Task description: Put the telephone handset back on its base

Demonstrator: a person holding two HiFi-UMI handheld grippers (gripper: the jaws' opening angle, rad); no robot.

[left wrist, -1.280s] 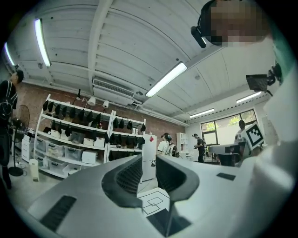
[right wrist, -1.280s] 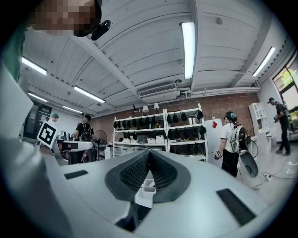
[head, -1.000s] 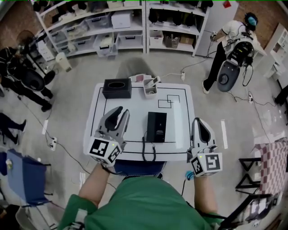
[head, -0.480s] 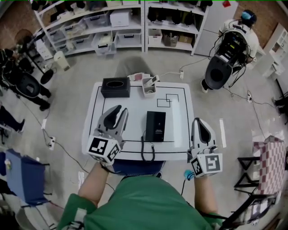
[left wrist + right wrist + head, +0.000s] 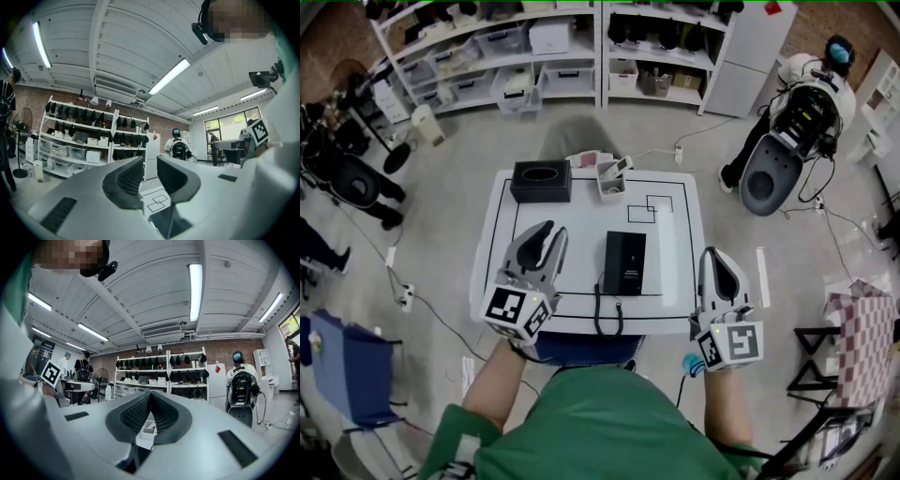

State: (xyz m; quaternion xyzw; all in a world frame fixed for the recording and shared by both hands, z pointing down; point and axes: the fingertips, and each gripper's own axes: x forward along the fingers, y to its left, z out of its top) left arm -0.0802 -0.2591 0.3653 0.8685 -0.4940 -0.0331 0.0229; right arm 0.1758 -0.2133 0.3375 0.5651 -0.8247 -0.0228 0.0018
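Observation:
A black telephone lies flat in the middle of the white table. Its coiled cord loops over the front edge. From this height I cannot tell the handset from the base. My left gripper hovers over the table's left part, to the left of the telephone, jaws slightly apart and empty. My right gripper hangs beyond the table's right front corner, jaws pressed together on nothing.
A black tissue box and a small white bin stand along the far edge. Black square outlines mark the table's far right. Shelves line the back wall. A person with a backpack stands at the back right.
Both grippers and the telephone have stayed in place. The person at the back right has shifted about.

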